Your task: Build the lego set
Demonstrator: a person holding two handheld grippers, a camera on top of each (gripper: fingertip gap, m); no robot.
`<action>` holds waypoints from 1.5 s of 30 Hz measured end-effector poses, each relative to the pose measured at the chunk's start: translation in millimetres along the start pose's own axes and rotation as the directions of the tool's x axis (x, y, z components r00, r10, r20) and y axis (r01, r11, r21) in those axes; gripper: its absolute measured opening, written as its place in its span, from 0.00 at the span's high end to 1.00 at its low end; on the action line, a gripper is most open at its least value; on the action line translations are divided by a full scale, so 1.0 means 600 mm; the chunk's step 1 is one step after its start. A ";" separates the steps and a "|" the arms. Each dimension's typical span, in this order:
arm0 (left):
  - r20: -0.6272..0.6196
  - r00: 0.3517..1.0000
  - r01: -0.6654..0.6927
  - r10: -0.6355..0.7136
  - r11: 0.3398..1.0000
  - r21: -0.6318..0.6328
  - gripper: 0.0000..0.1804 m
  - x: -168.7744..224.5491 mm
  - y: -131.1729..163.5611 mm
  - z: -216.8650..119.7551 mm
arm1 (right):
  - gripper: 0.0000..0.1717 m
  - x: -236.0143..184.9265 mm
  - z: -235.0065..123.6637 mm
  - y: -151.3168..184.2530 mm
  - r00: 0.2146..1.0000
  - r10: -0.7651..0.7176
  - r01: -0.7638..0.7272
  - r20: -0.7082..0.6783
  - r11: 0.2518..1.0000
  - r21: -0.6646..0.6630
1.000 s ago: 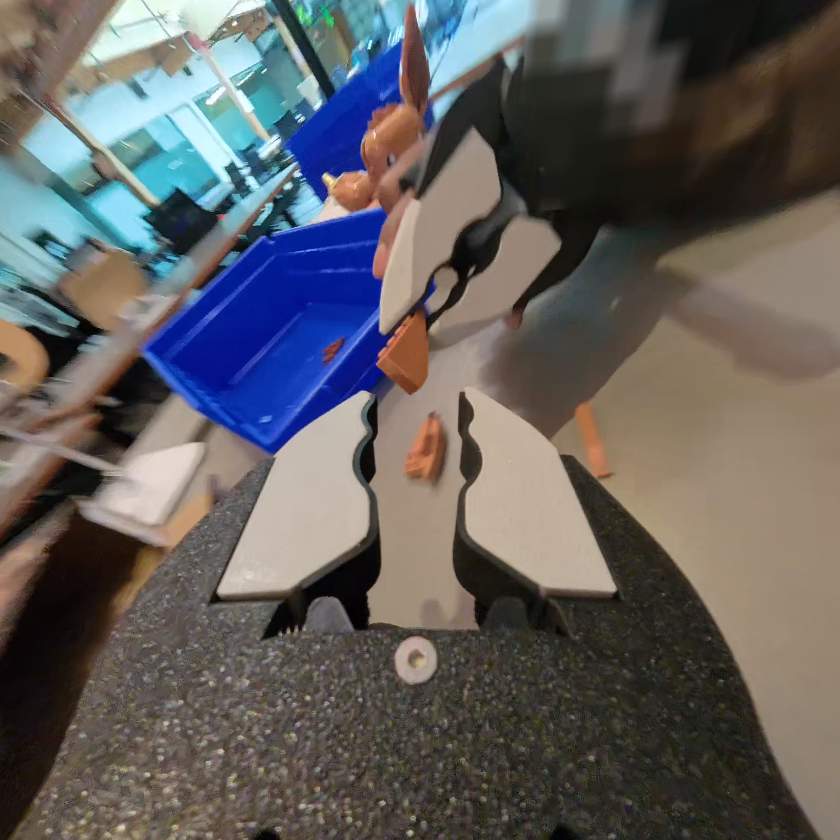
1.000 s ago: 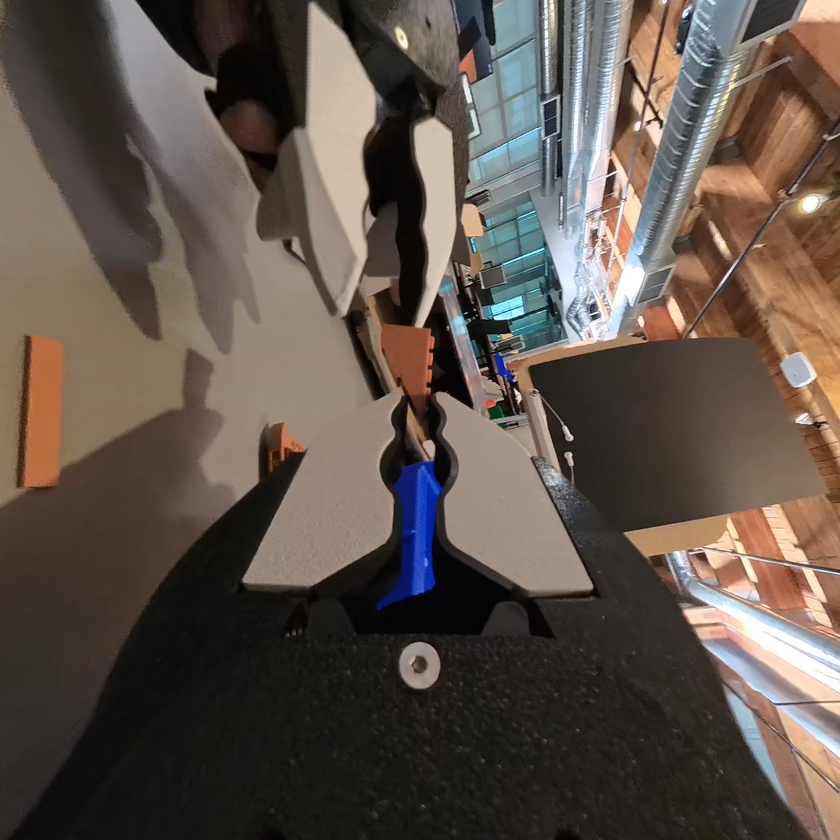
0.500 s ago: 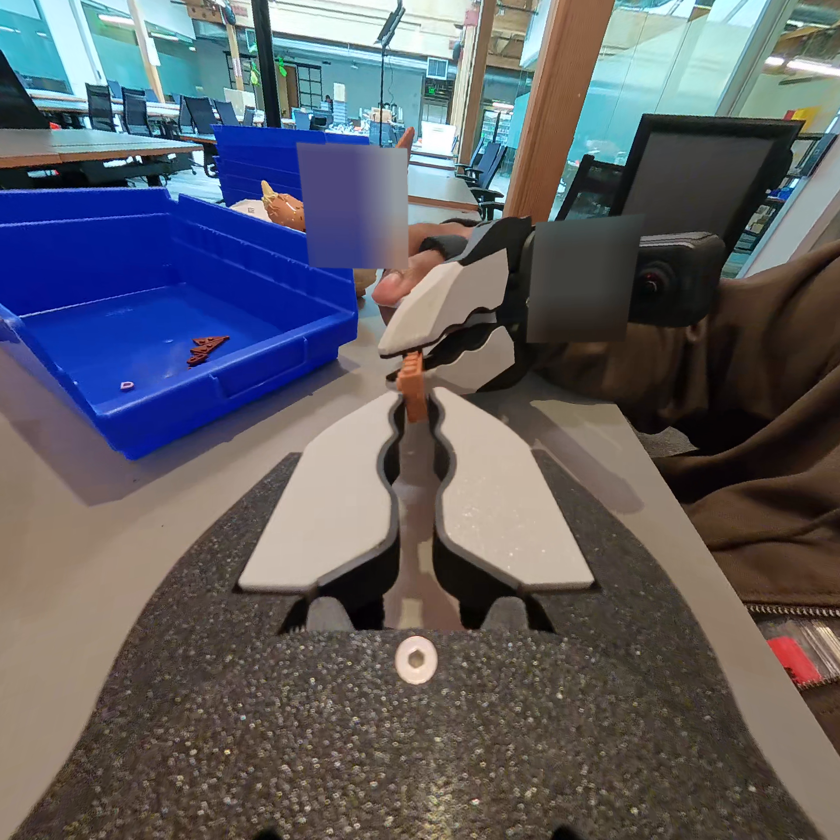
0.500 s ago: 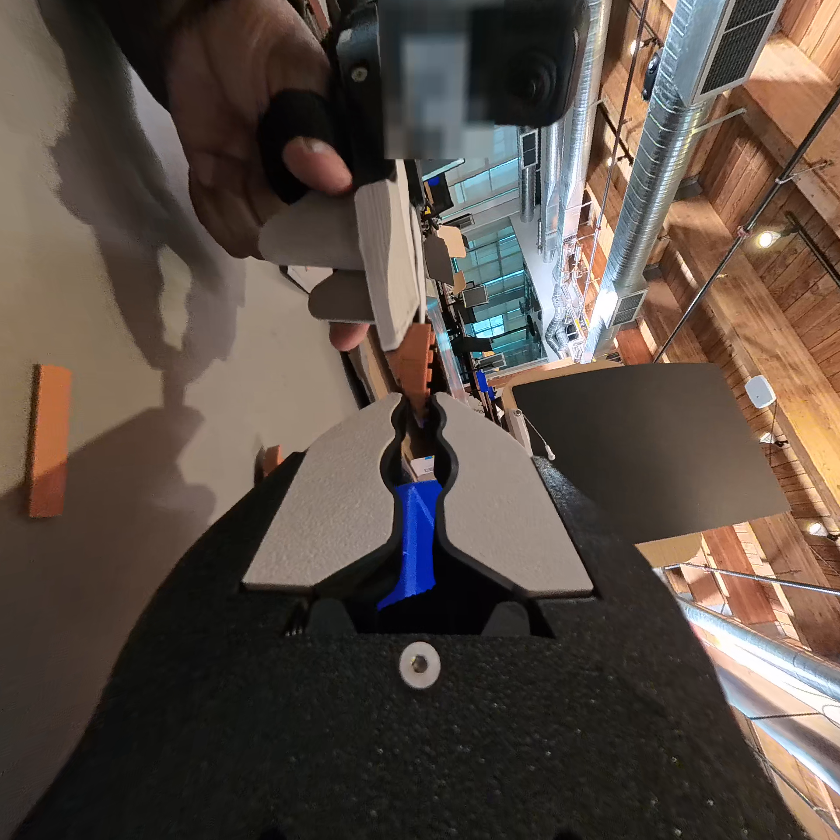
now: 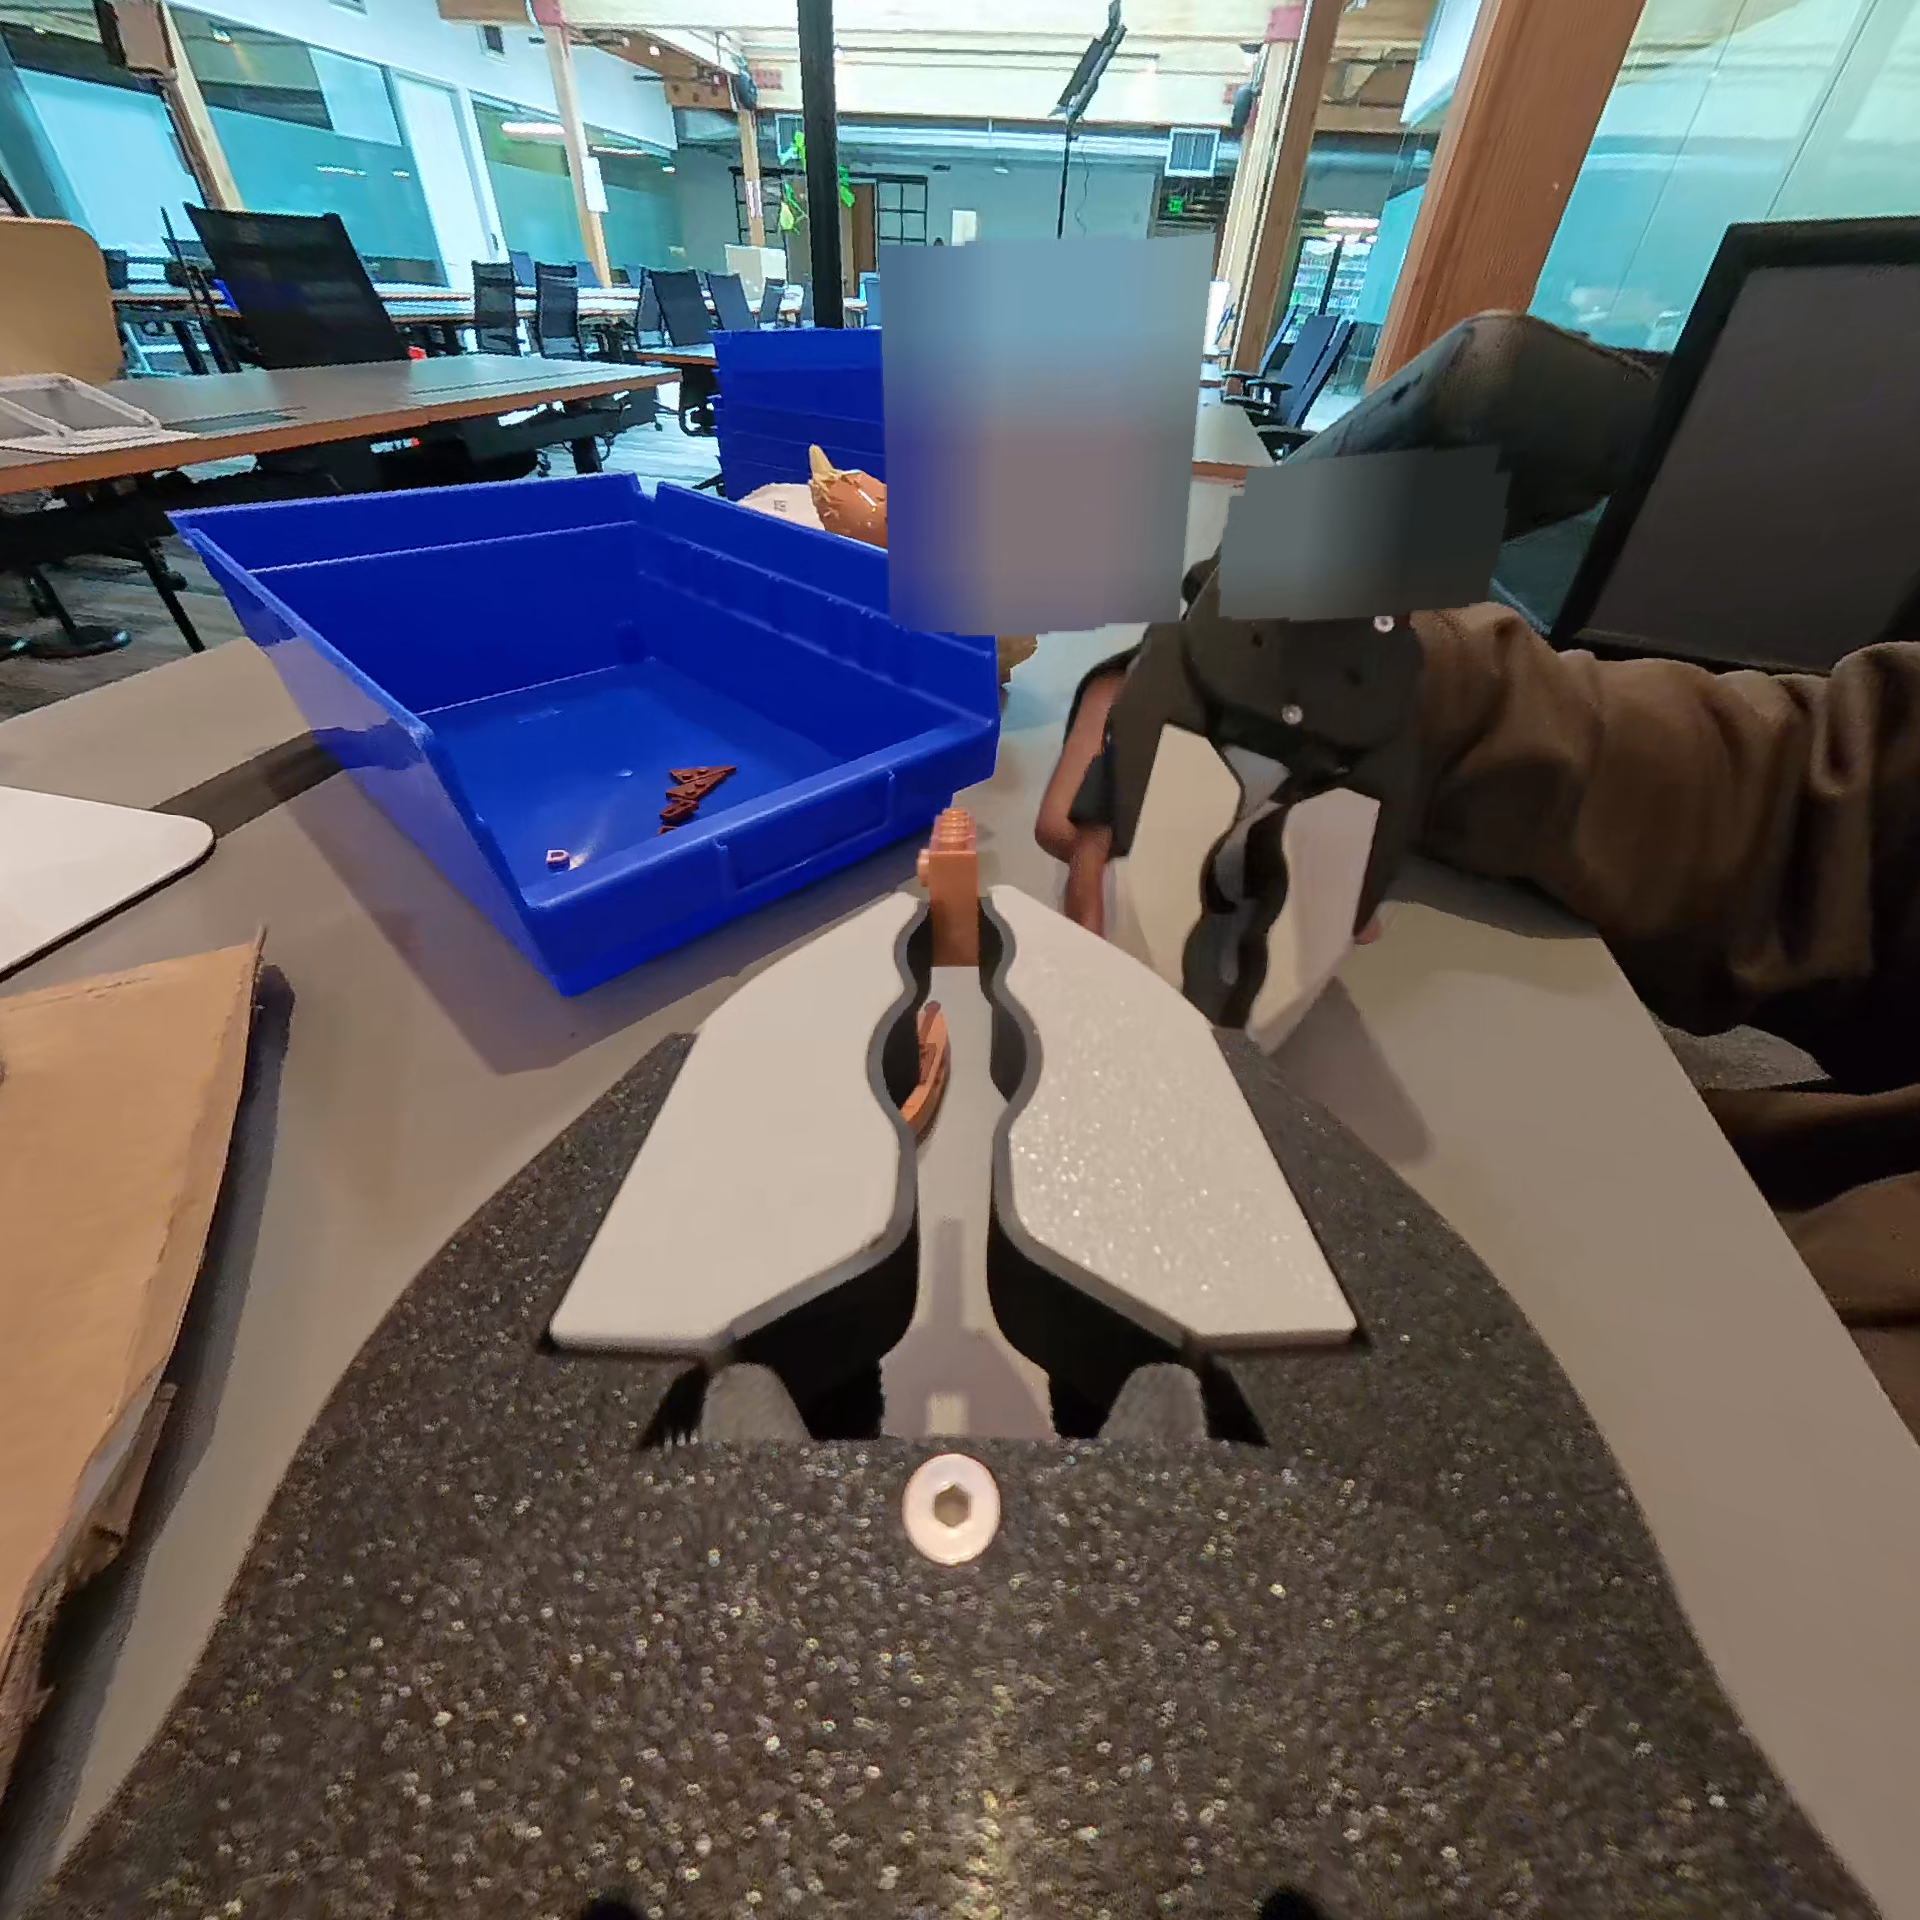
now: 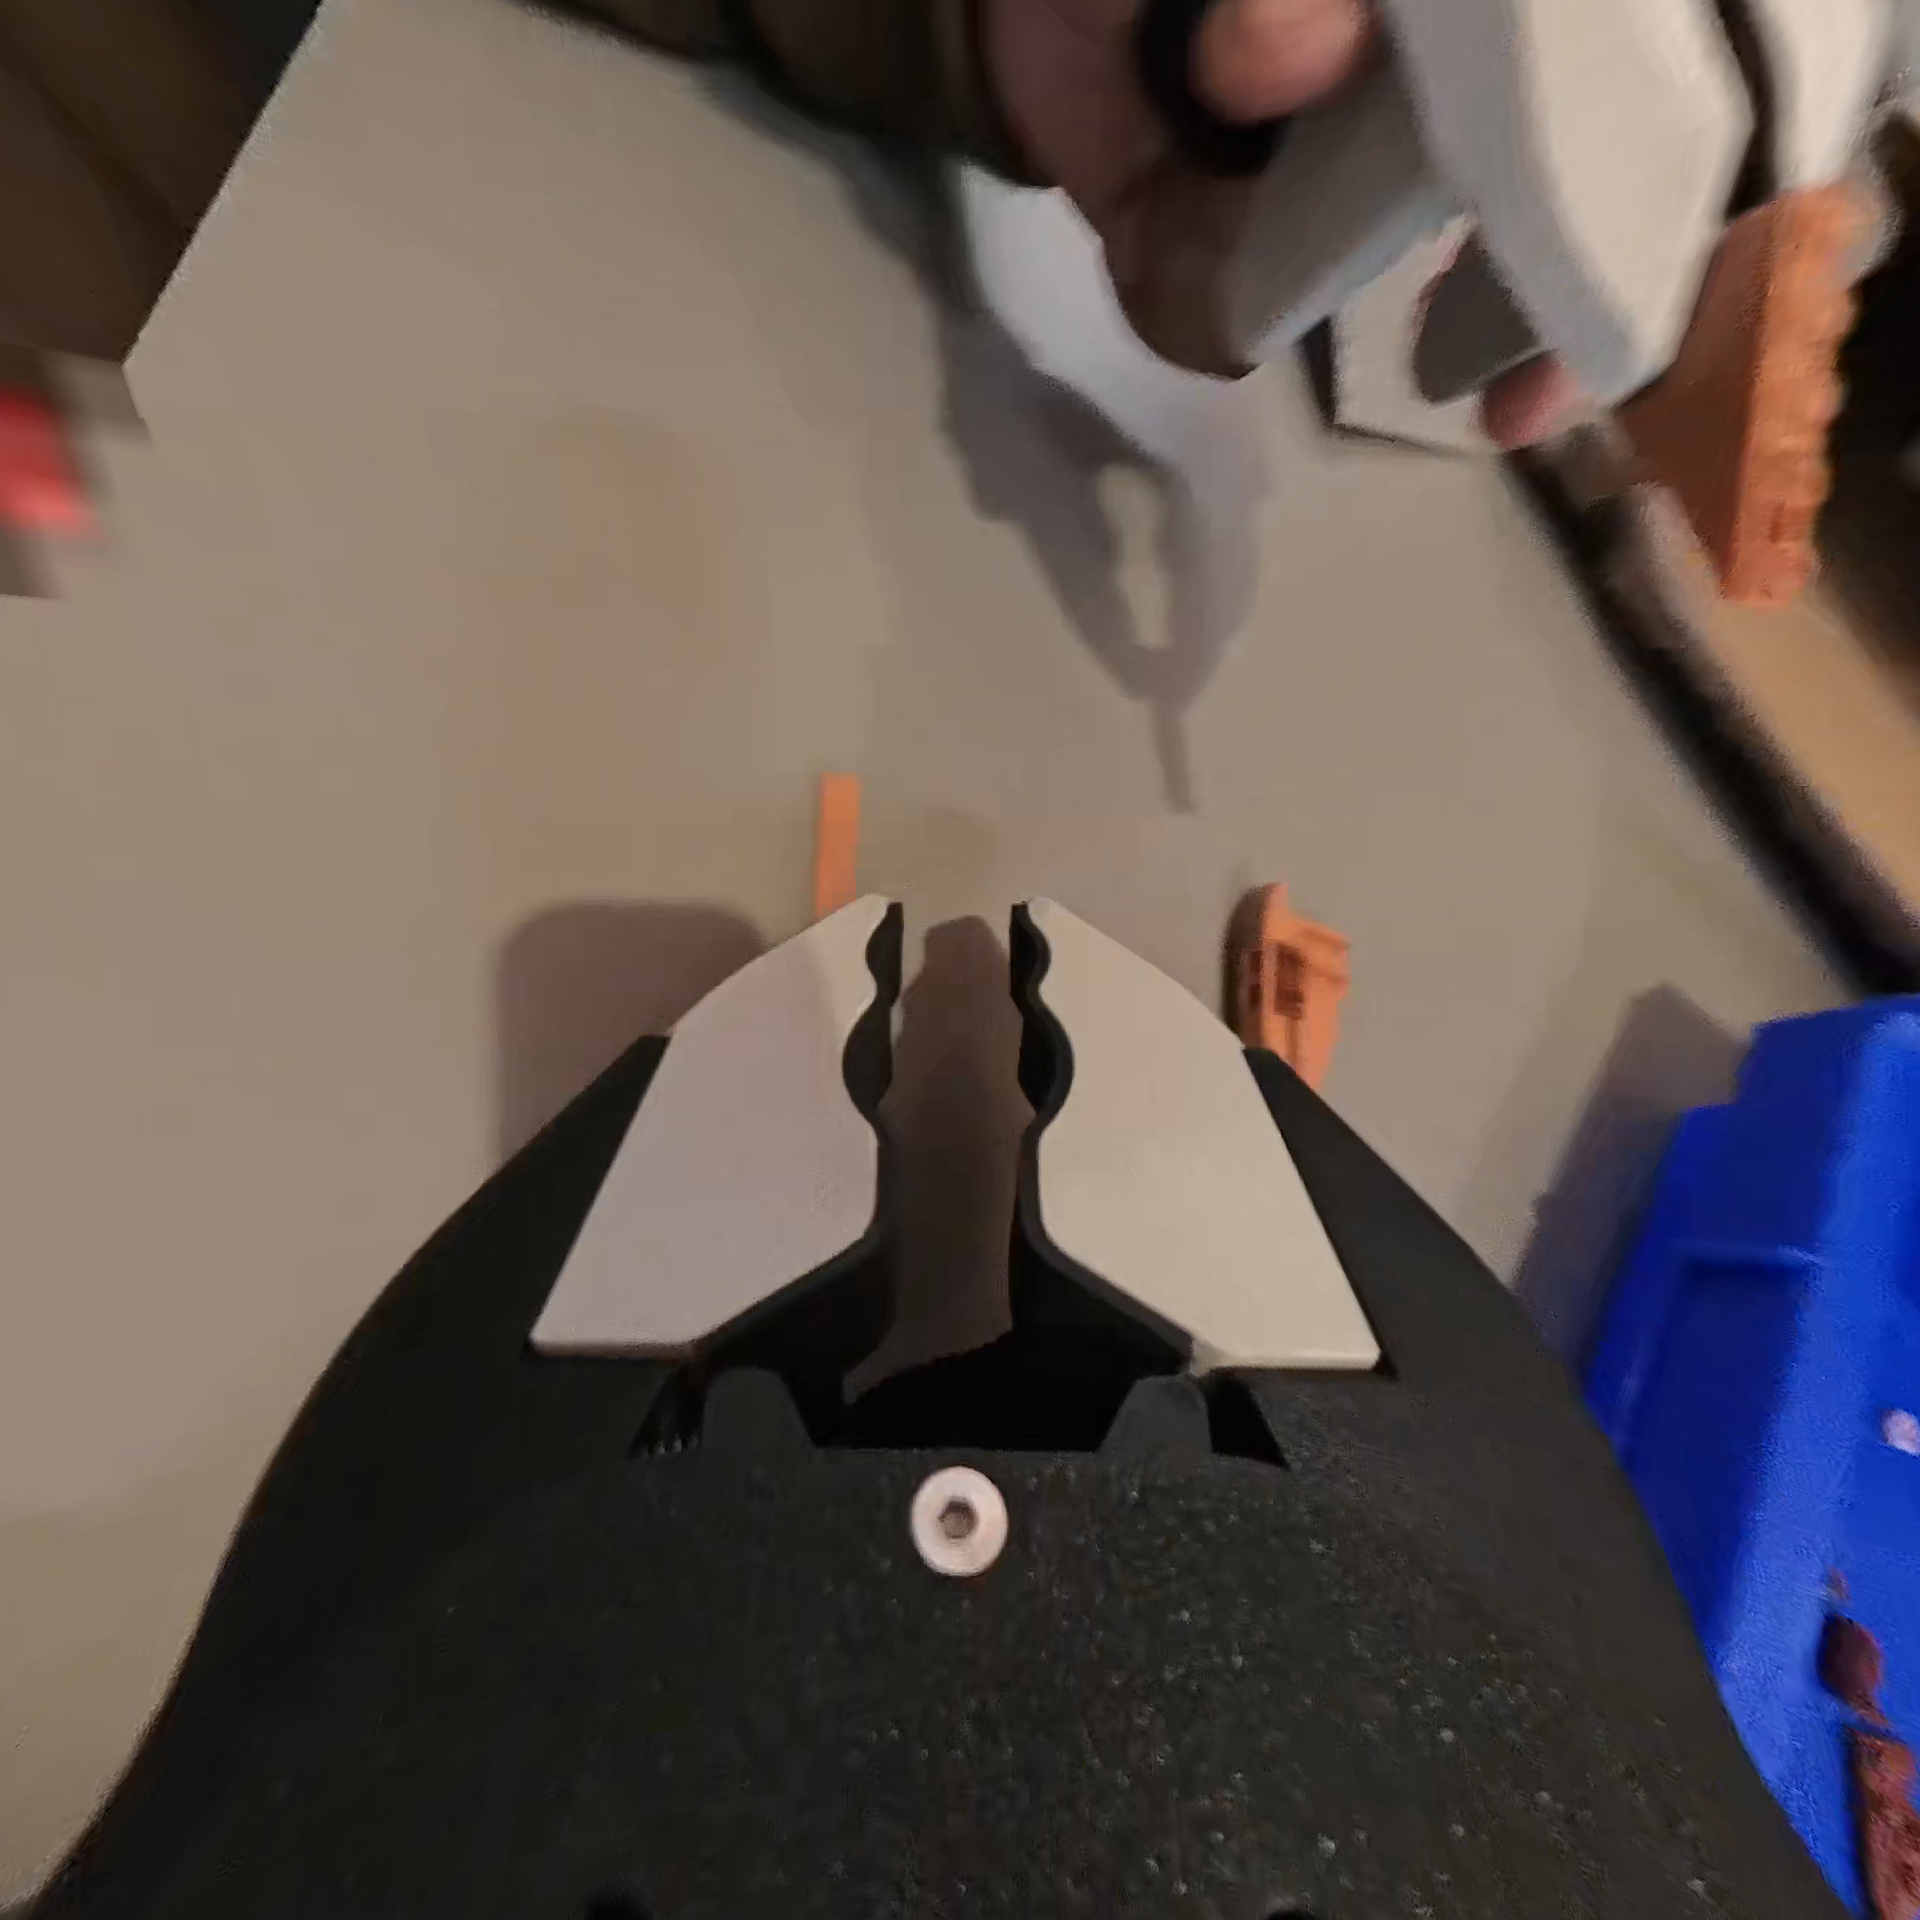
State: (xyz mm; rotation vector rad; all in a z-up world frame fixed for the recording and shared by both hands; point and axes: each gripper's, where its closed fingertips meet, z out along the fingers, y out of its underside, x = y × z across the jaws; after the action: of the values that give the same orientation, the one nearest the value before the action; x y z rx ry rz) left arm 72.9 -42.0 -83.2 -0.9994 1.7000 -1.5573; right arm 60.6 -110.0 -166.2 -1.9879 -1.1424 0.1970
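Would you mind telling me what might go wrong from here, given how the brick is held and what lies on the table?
1. The left gripper pinches the orange brick only by its lower end at the fingertips; it may twist or slip out.
2. The open right gripper hangs low over the table, between a flat orange strip and a small orange piece; it may knock either.

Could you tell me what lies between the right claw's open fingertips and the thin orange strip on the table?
Bare grey table: in the right wrist view, the thin orange strip lies just beyond the right claw.
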 end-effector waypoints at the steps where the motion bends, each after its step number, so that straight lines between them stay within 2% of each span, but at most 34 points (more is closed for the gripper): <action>1: 0.001 1.000 -0.009 0.009 1.000 -0.006 0.96 0.001 0.002 0.001 | 0.88 -0.009 0.005 0.003 1.000 0.007 -0.006 0.029 1.000 -0.019; 8: 0.000 0.998 -0.060 0.060 0.998 -0.034 0.96 0.009 0.009 0.008 | 0.86 -0.034 0.023 0.013 0.994 0.045 -0.034 0.103 0.994 -0.106; 10: 0.001 0.998 -0.065 0.065 0.997 -0.035 0.96 0.009 0.009 0.008 | 0.88 -0.035 0.026 0.013 0.993 0.058 -0.046 0.103 0.992 -0.120; 13: 0.001 0.997 -0.076 0.076 0.997 -0.034 0.96 0.010 0.009 0.009 | 0.96 -0.037 0.028 0.015 0.992 0.074 -0.059 0.104 0.988 -0.142; 22: 0.013 0.992 -0.126 0.126 0.992 -0.008 0.96 0.014 0.002 0.009 | 0.96 -0.019 0.023 0.018 0.995 0.077 -0.069 0.056 0.987 -0.143; 27: 0.020 0.988 -0.152 0.151 0.988 0.039 0.96 0.018 -0.010 0.007 | 0.96 0.010 -0.020 -0.023 0.996 0.085 -0.085 -0.015 0.996 0.010; 32: 0.035 0.982 -0.187 0.185 0.979 0.083 0.96 0.024 -0.020 0.007 | 0.96 0.062 -0.113 -0.109 0.988 0.096 -0.070 -0.120 0.977 0.203; 34: 0.037 0.979 -0.201 0.198 0.976 0.087 0.96 0.028 -0.022 0.009 | 0.96 0.082 -0.137 -0.139 0.988 0.088 -0.062 -0.131 0.980 0.189; 36: 0.036 0.977 -0.214 0.211 0.972 0.095 0.95 0.032 -0.025 0.009 | 0.96 0.106 -0.142 -0.155 0.987 0.077 -0.061 -0.141 0.991 0.115; 40: 0.006 0.981 -0.193 0.194 0.971 0.139 0.96 0.039 -0.034 0.002 | 0.96 0.129 -0.124 -0.179 0.995 0.051 -0.050 -0.084 0.999 0.016; 45: -0.049 0.993 -0.097 0.109 0.975 0.201 0.96 0.039 -0.044 -0.007 | 0.96 0.129 -0.102 -0.192 0.999 0.042 -0.042 -0.030 0.999 -0.004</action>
State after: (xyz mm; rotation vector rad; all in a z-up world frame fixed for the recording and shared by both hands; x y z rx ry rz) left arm 60.7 -60.1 -55.5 -0.7595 1.5734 -1.6648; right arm 60.8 -55.3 -24.8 -2.0138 -1.0841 0.1852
